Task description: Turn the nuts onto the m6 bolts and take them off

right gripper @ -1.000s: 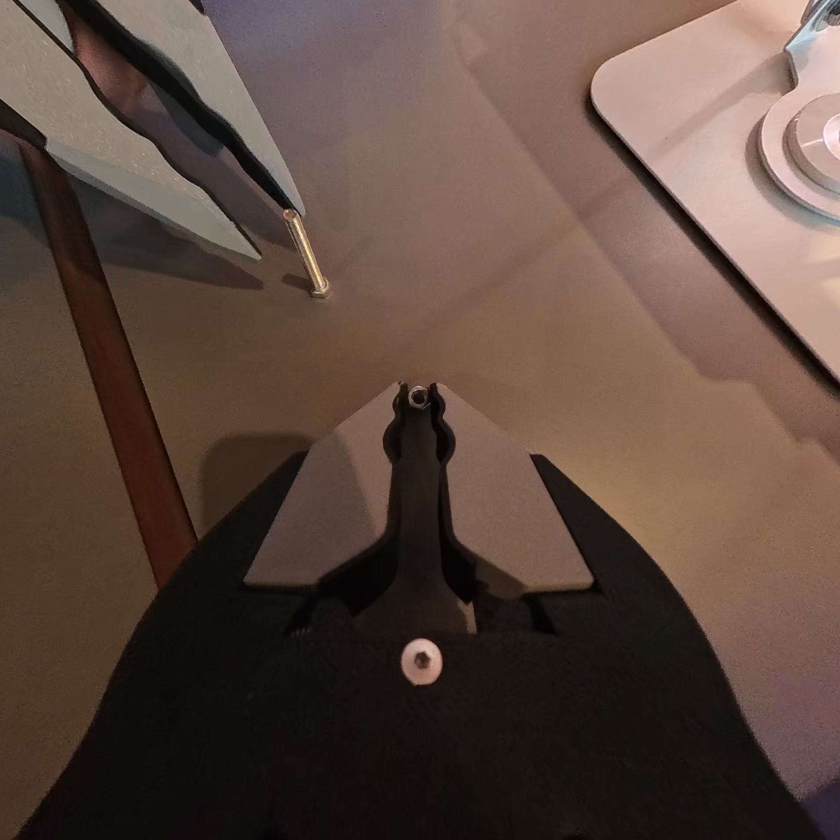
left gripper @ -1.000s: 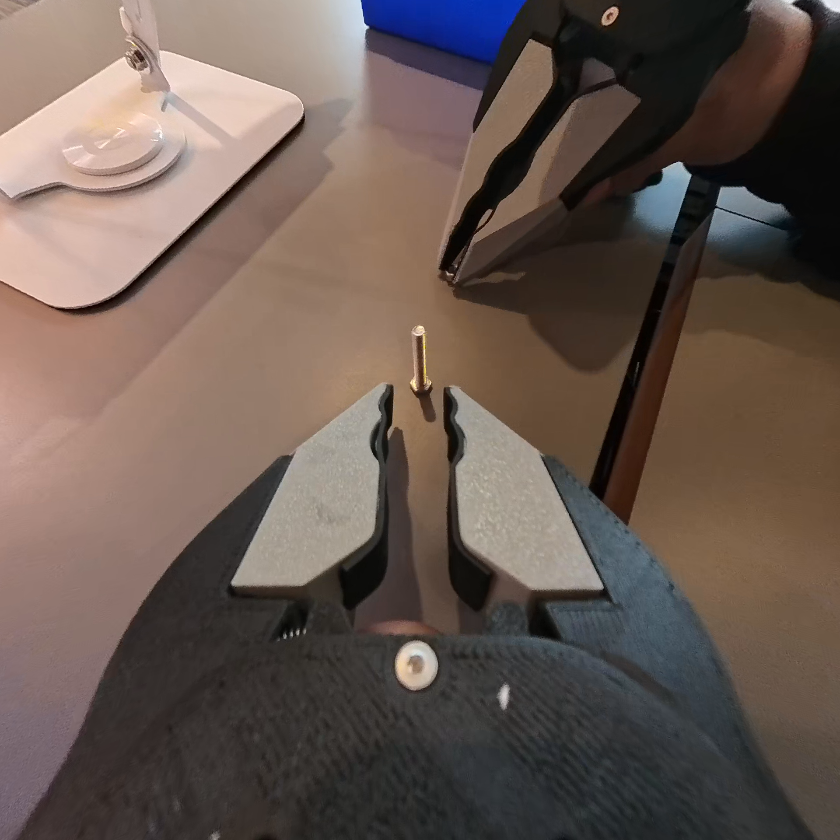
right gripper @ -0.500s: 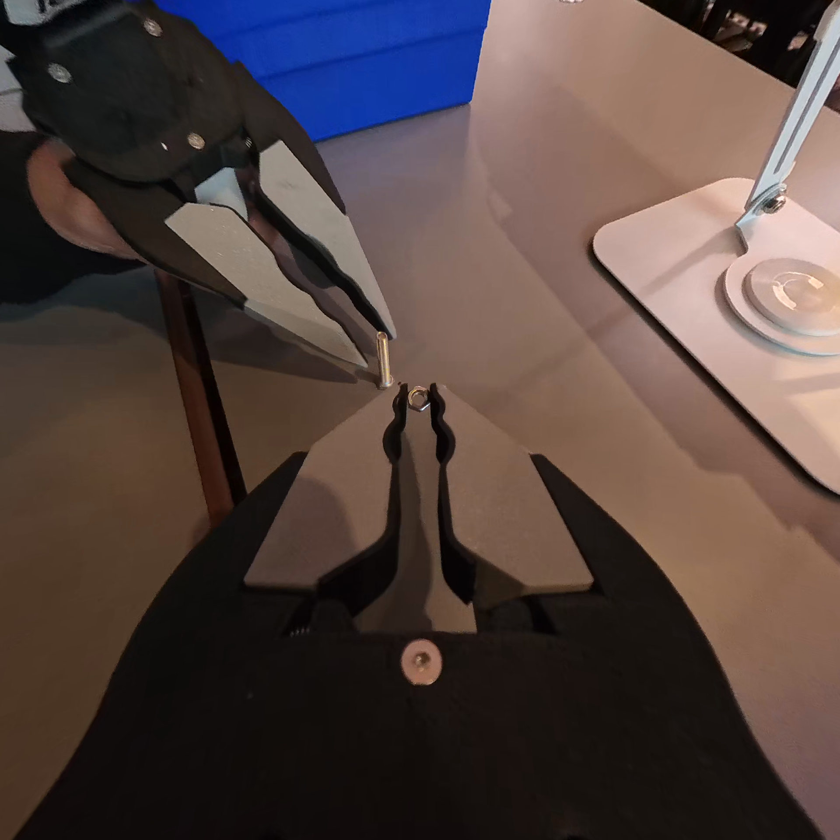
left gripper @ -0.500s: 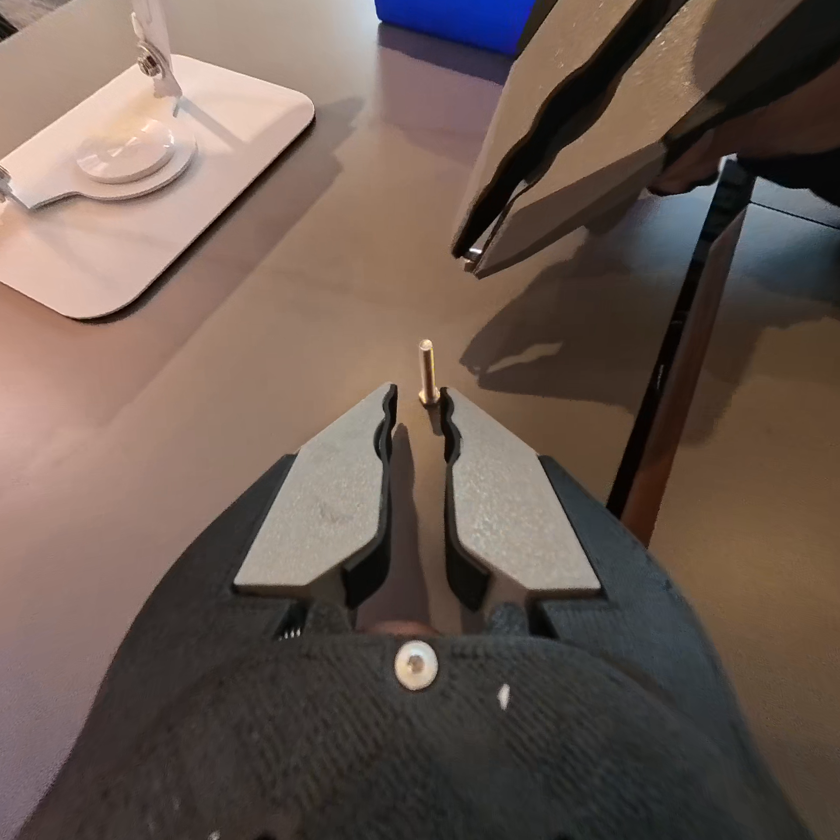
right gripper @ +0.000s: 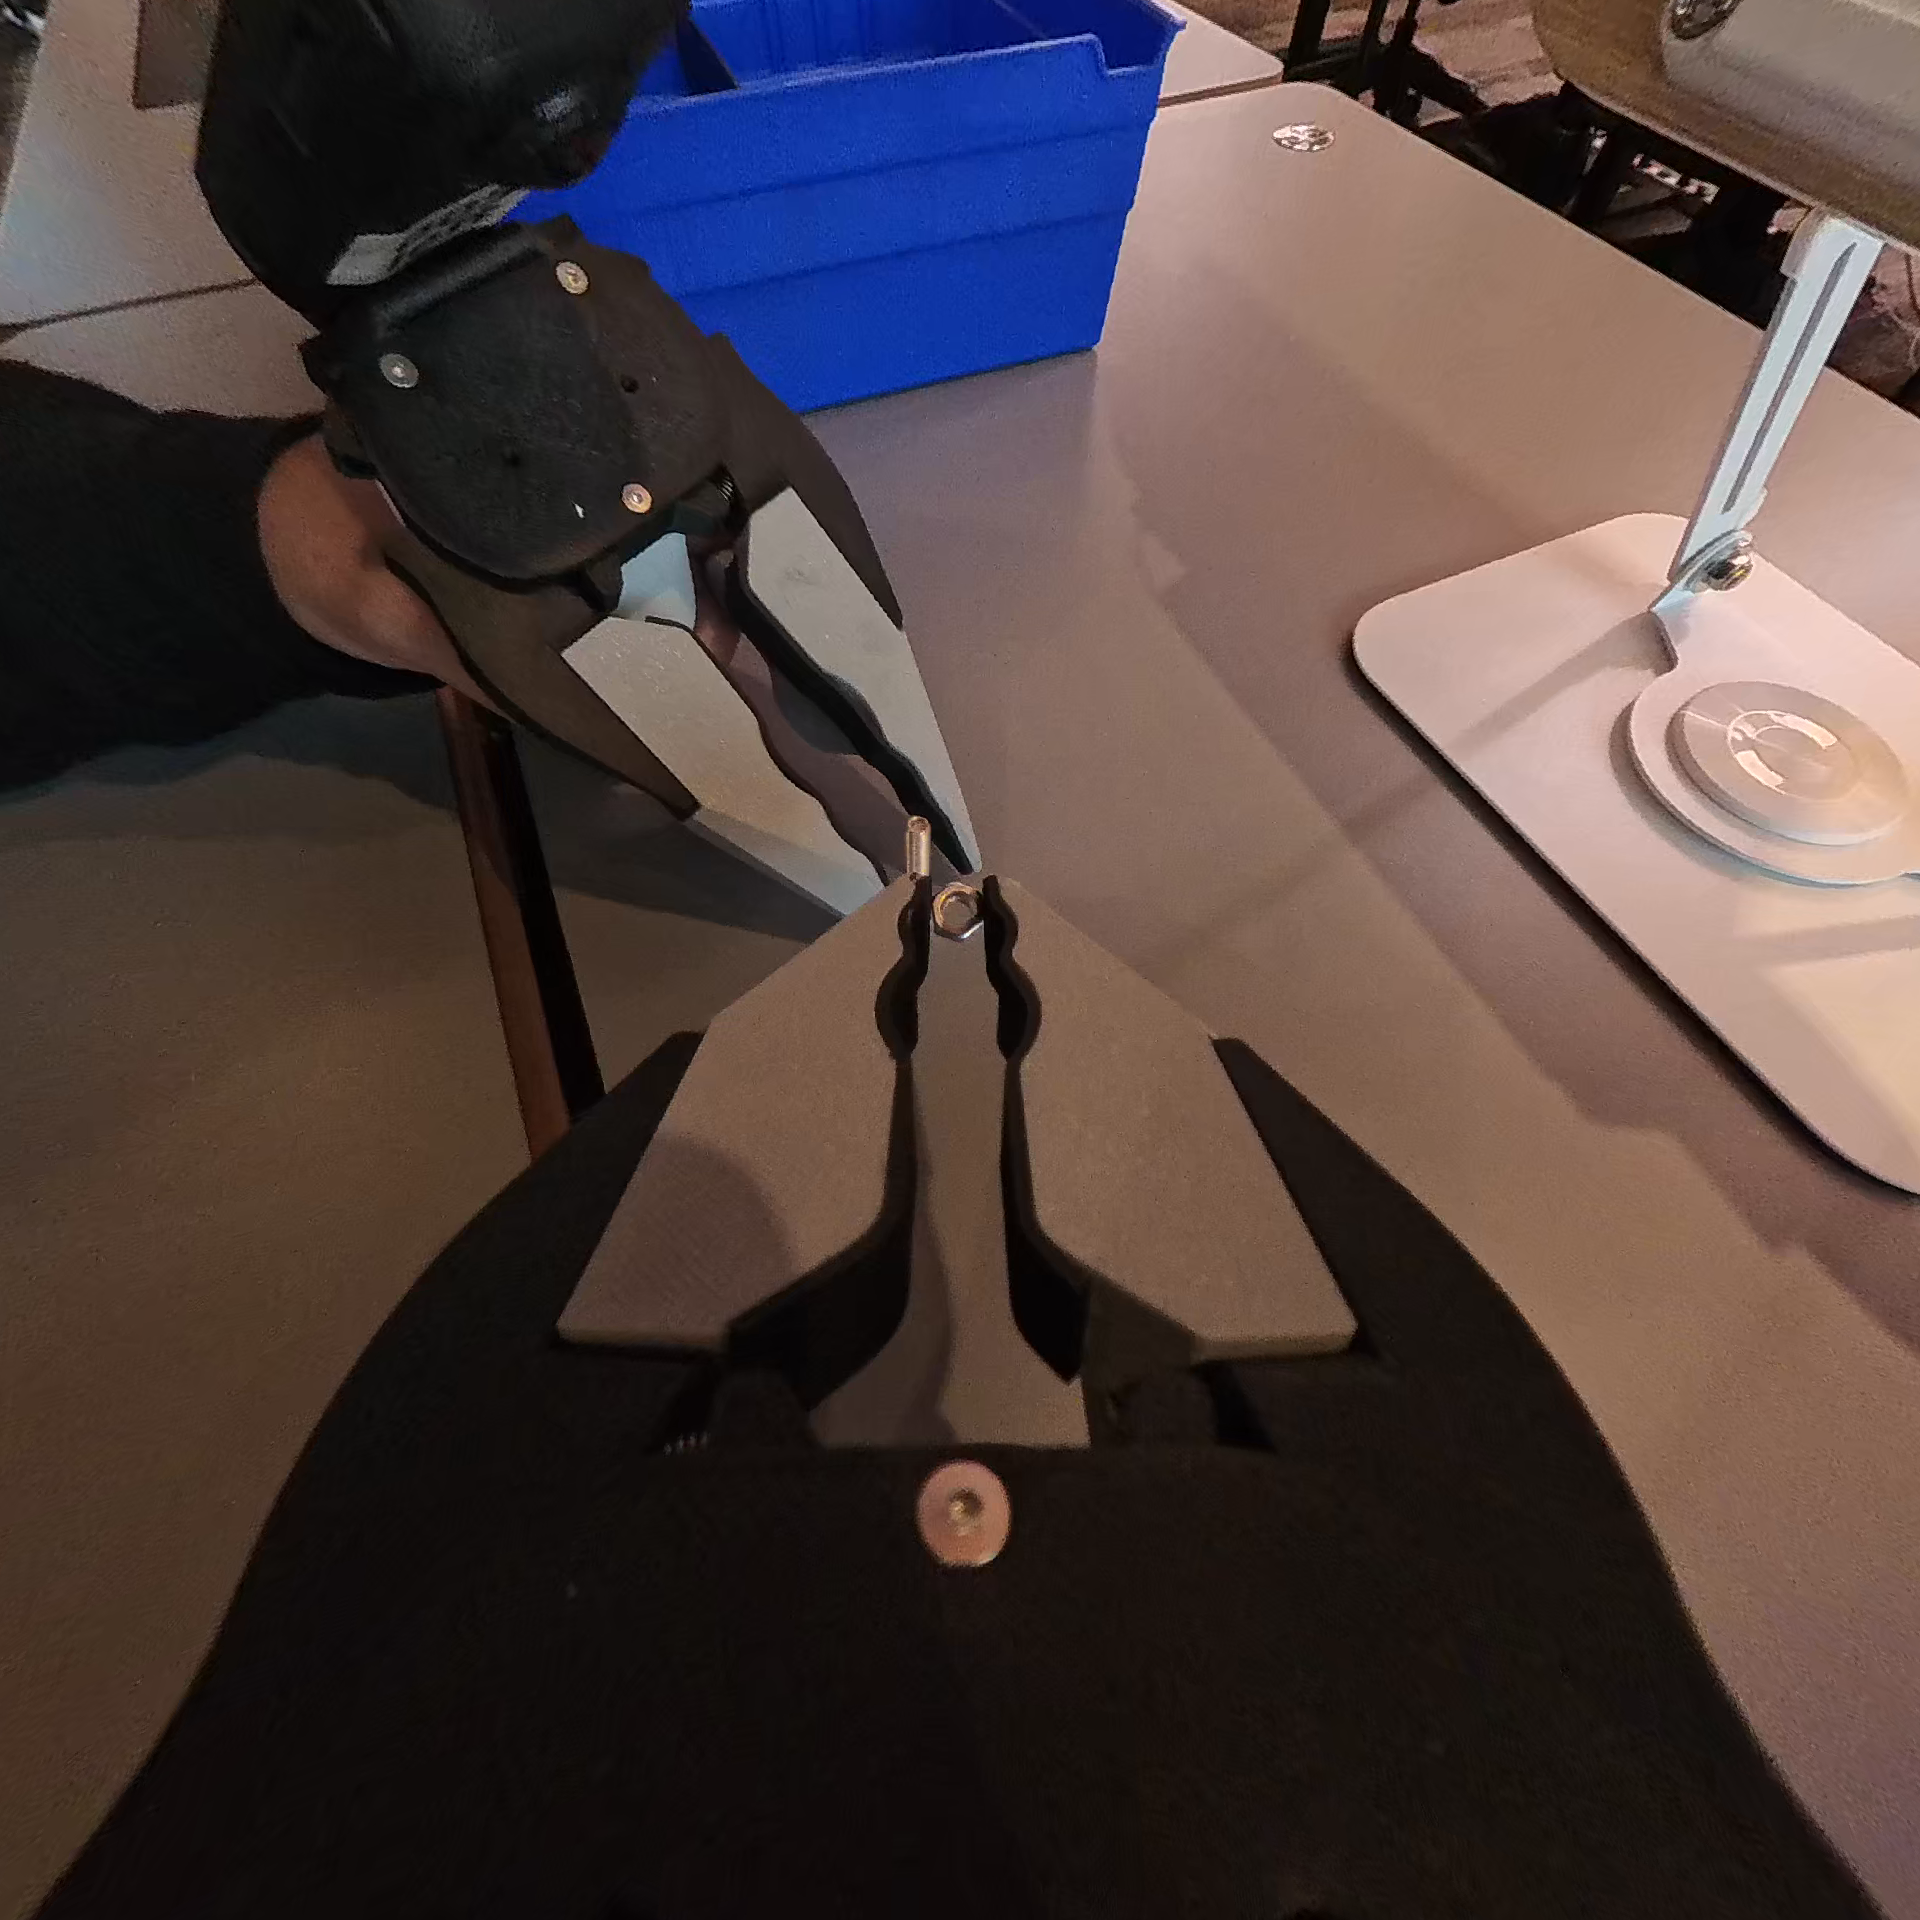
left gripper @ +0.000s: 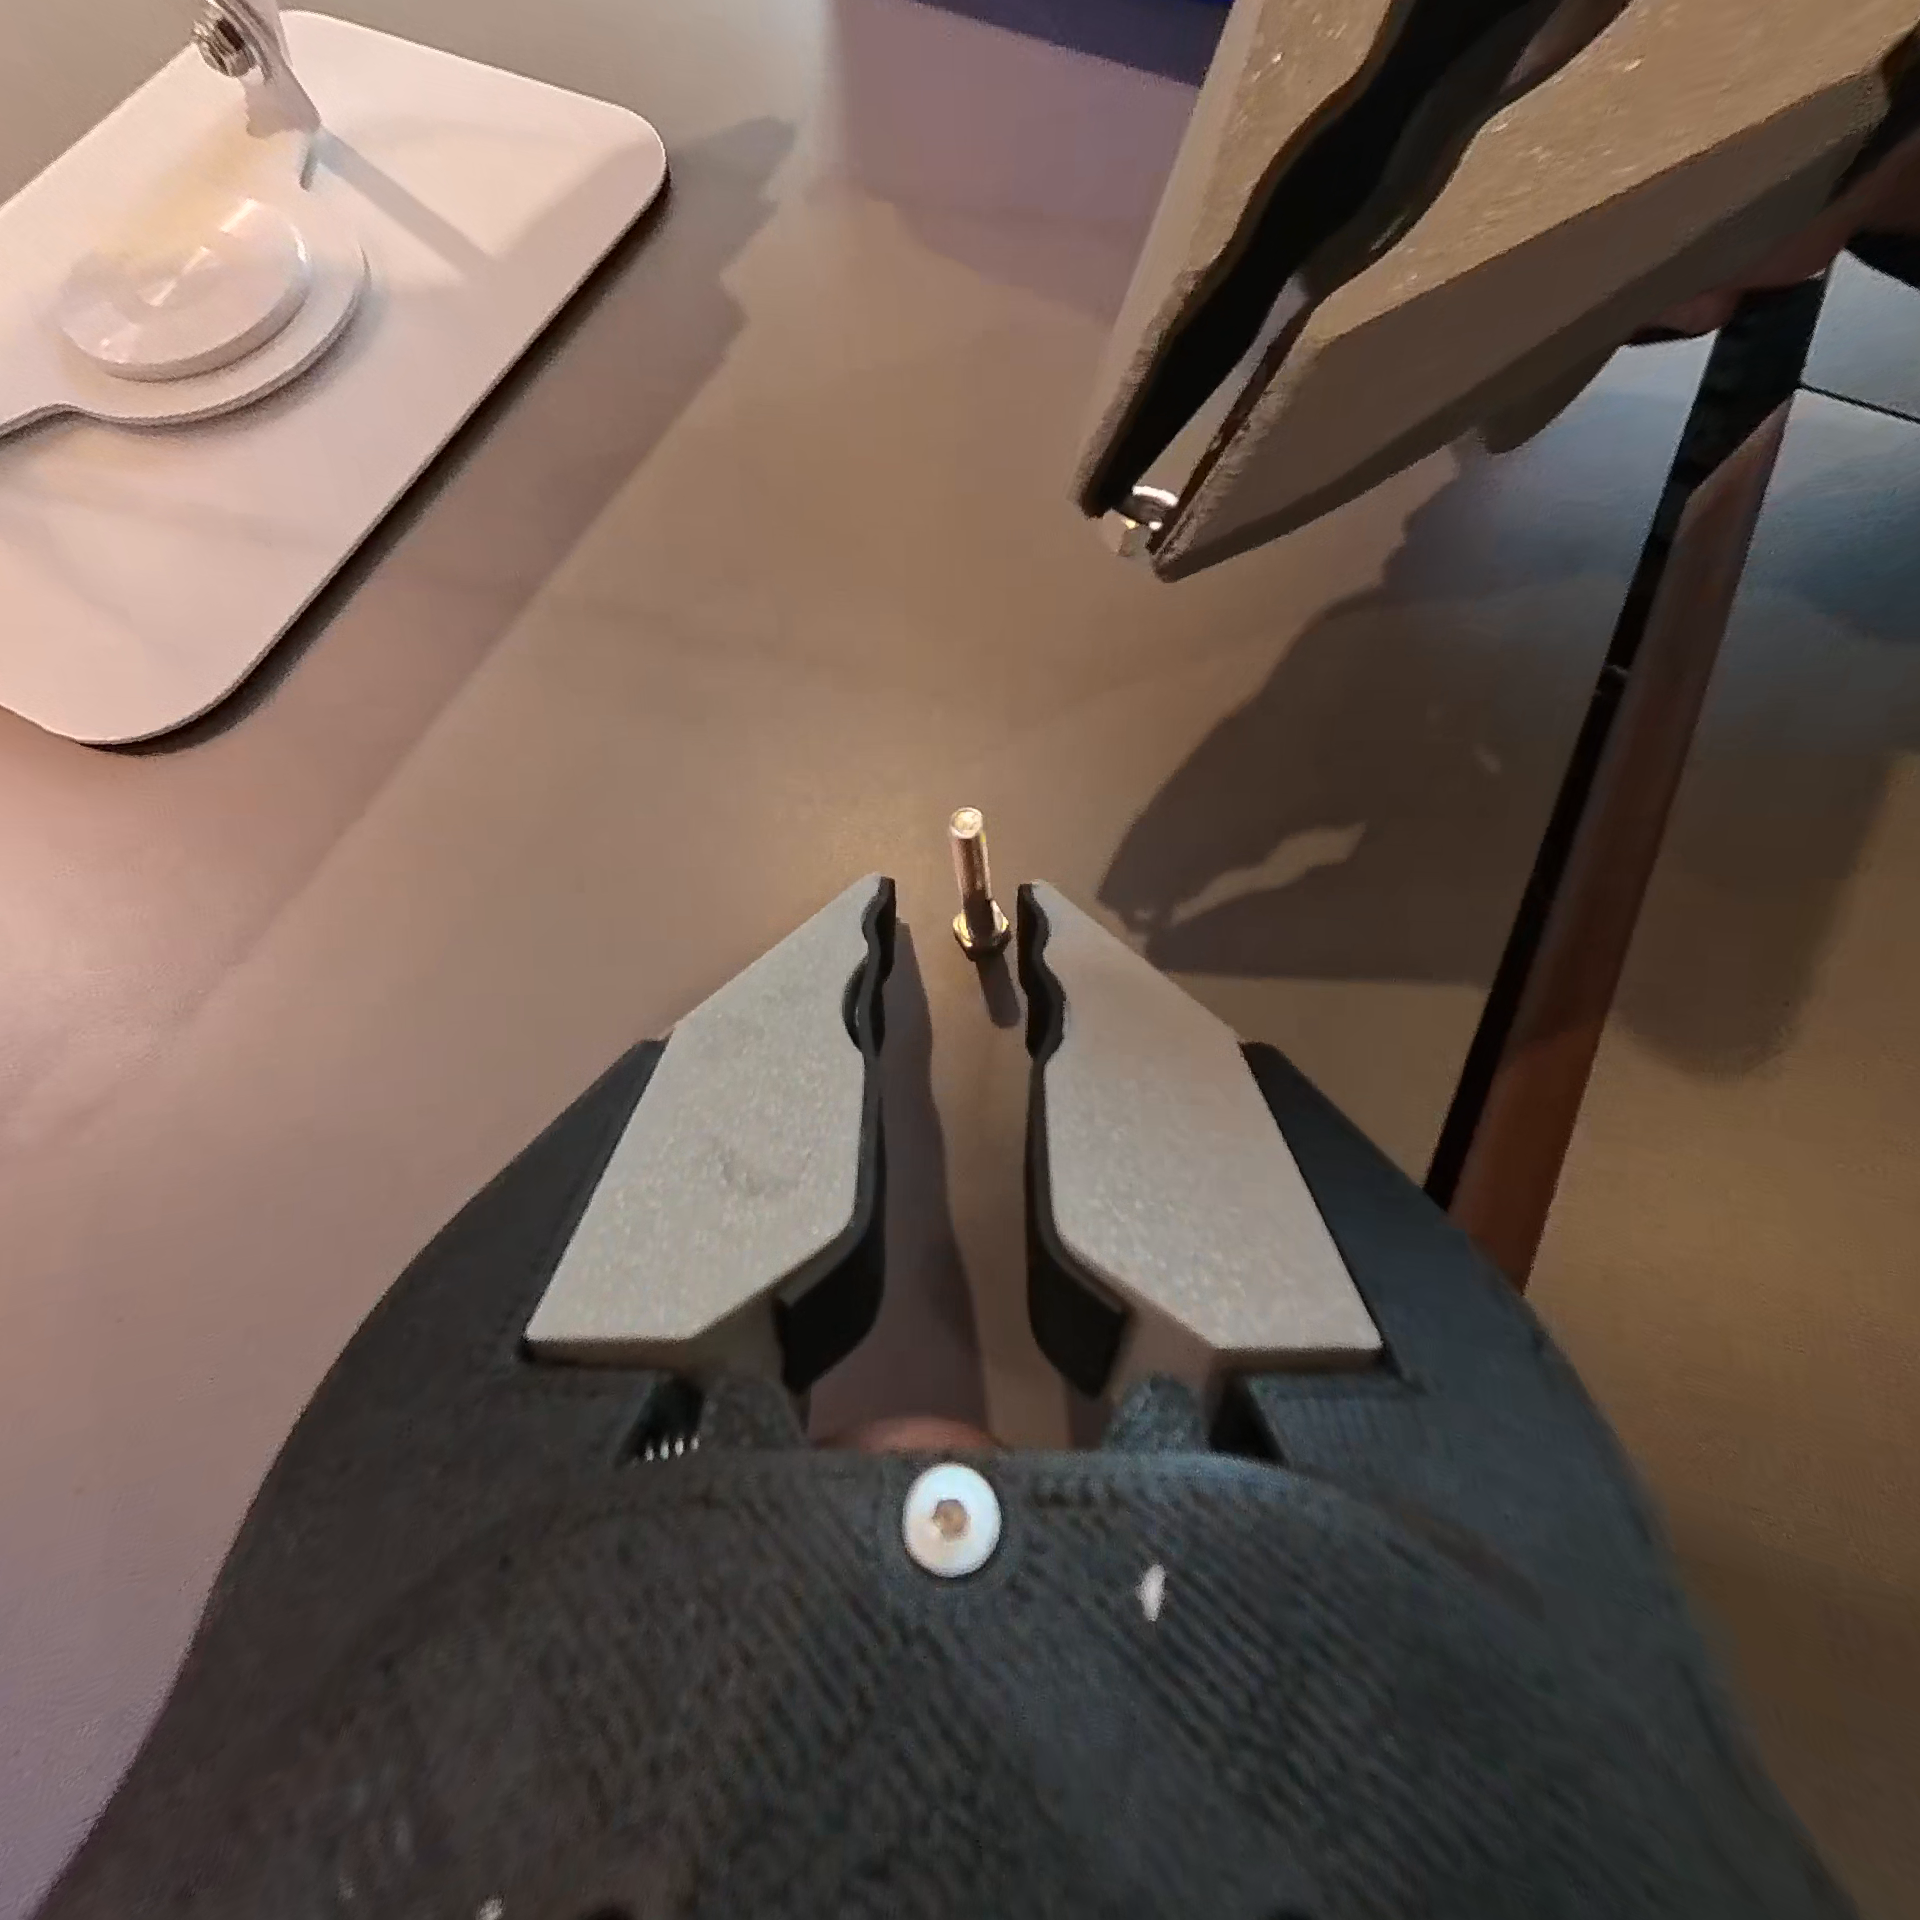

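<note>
A small silver bolt [left gripper: 971, 878] stands upright on its head on the brown table. My left gripper [left gripper: 956, 909] is open, and the bolt's head sits between its fingertips without touching them. My right gripper [right gripper: 954, 902] is shut on a small silver nut [right gripper: 954, 912] at its fingertips. In the left wrist view the right gripper [left gripper: 1132, 532] hangs above and to the right of the bolt, with the nut [left gripper: 1141, 516] showing at its tip. In the right wrist view the bolt [right gripper: 916, 847] stands just beyond the nut, in front of the left gripper [right gripper: 940, 847].
A white stand base [left gripper: 343, 343] with an upright arm lies on the table at the left. A blue plastic bin [right gripper: 894, 197] stands at the back. A dark gap between table tops [left gripper: 1590, 831] runs along the right. Spacing between my two grippers at the tips: around 7 centimeters.
The right gripper has lifted and swung up with the nut, closer to the bolt. The left gripper has slid forward, so the bolt's head now sits between its fingertips.
</note>
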{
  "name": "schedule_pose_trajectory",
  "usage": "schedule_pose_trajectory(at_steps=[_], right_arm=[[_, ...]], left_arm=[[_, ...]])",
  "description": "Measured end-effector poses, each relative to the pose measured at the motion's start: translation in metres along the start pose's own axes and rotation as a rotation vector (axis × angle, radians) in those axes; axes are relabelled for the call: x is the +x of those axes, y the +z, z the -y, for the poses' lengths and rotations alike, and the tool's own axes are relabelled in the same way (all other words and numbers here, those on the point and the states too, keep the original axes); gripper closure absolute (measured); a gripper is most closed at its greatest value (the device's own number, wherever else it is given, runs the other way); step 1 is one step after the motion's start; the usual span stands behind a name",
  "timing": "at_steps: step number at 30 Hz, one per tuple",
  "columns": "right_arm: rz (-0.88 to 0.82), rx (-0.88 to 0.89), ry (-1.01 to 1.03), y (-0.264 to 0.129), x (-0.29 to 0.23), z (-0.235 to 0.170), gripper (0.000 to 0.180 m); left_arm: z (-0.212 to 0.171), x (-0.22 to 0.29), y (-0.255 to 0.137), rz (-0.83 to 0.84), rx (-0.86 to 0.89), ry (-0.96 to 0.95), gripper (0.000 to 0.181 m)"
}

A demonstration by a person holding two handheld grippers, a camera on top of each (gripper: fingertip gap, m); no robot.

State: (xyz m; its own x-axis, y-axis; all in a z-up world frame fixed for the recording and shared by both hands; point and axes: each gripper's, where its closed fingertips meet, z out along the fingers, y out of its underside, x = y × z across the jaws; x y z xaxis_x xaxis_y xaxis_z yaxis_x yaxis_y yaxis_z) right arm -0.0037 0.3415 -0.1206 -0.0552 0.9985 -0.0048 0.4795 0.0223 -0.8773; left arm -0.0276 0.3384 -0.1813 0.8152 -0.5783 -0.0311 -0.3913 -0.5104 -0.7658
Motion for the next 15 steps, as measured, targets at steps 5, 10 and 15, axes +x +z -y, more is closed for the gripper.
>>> schedule_pose_trajectory(at_steps=[5, 10, 15], right_arm=[[0.001, 0.004, 0.0, -0.0007, -0.0009, 0.0007, 0.173], [0.0, 0.008, 0.0, -0.0012, -0.0012, 0.0013, 0.173], [0.007, 0.0, -0.001, 0.0004, -0.0032, -0.0002, 0.173]], left_arm=[[-0.0035, 0.0007, 0.004, 0.015, -0.034, 0.025, 0.164], [-0.0034, 0.0015, 0.0053, 0.021, -0.038, 0.04, 0.177], [0.0022, -0.0003, 0.0014, 0.026, 0.005, 0.029, 0.179]])
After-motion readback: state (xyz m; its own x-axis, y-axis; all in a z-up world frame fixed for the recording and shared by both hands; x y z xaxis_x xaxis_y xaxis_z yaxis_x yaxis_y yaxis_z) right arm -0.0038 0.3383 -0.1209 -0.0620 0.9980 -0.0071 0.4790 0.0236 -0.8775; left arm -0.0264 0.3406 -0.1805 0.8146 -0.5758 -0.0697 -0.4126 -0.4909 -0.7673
